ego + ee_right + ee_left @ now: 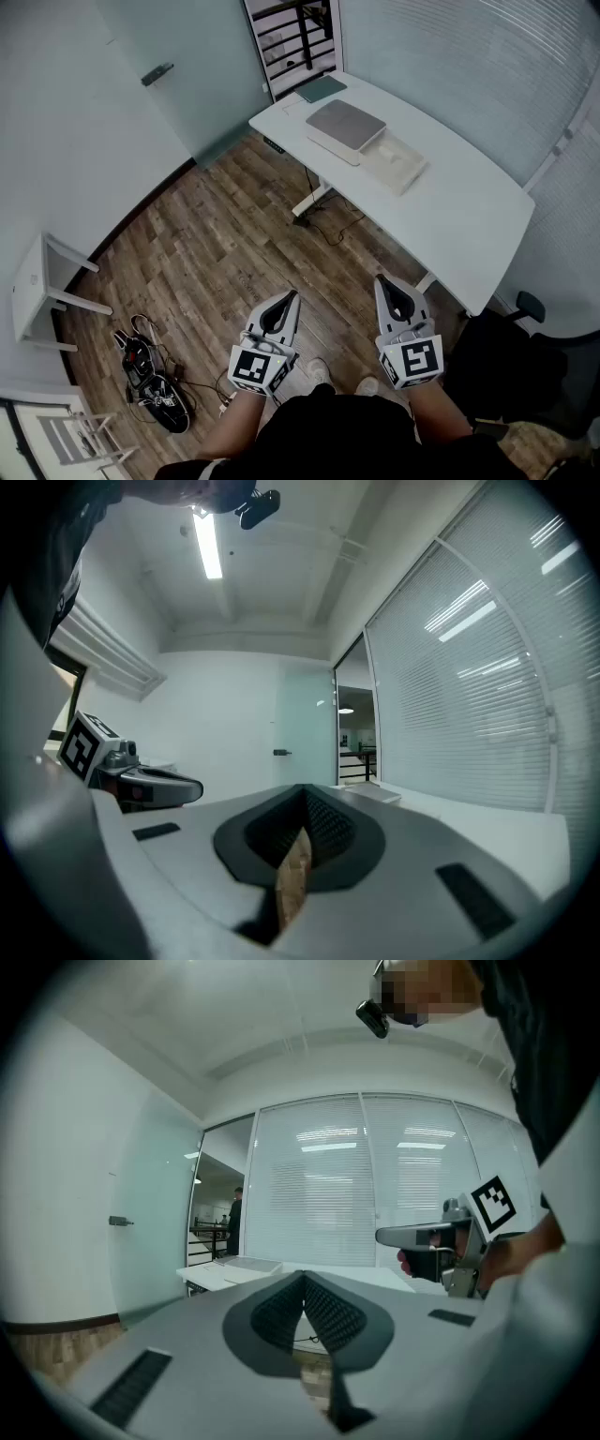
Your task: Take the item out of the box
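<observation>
From the head view I read both grippers held out level in front of the person's body, over the brown wood-plank floor, side by side and apart. The left gripper is closed. In the left gripper view its two dark ribbed pads meet at the tip with nothing between them, and only a sliver of floor shows through the gap lower down. The right gripper is likewise fully closed and empty, its pads together at the tip in the right gripper view.

The flat white rectangular box with a grey top lies on the long white desk, toward the desk's far end and well apart from both grippers. Neither gripper touches it. A shallow cream-coloured tray lies just beside the box on its nearer side; I cannot tell whether the two touch. At this range I cannot tell what the box holds. A thin teal folder lies at the far end of the desk, near the box.

On the floor to the left, a tangle of black cables lies near a small white stand. A black chair stands to the right, beside the desk's near end.
</observation>
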`<state>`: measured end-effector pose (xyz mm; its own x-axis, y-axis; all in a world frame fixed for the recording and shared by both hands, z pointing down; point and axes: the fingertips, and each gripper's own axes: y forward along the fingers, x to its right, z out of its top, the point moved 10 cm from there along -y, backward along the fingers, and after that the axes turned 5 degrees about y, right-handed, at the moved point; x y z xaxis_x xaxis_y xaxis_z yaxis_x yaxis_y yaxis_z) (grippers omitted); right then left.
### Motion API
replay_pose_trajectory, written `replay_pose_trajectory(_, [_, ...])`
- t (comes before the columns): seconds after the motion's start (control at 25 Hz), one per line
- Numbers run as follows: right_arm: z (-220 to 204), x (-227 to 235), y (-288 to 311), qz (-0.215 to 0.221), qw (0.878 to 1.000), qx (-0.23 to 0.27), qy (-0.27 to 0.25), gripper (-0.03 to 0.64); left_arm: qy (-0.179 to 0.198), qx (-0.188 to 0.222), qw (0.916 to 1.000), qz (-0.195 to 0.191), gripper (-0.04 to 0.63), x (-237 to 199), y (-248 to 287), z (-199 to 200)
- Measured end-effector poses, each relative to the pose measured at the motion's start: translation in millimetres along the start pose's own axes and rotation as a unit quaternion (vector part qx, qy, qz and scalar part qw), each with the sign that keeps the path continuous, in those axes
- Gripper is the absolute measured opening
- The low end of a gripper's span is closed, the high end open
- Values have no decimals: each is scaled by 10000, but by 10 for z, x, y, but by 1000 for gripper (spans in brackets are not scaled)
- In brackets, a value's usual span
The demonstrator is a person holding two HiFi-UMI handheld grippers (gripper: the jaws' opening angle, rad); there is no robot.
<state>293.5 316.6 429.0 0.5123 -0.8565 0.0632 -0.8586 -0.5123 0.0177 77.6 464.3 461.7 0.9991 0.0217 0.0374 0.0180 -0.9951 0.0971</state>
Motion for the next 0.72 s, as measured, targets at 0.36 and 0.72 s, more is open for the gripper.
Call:
replay_pose_trajectory(0.36, [-174, 127, -129, 146, 9987, -324, 363, 3, -6, -41, 9998, 186, 11, 90, -126, -37])
replay_pose_trajectory(0.72, [-98, -52, 124, 152, 9990, -424, -6, 5, 45, -135, 9995, 292, 11, -435, -183, -33])
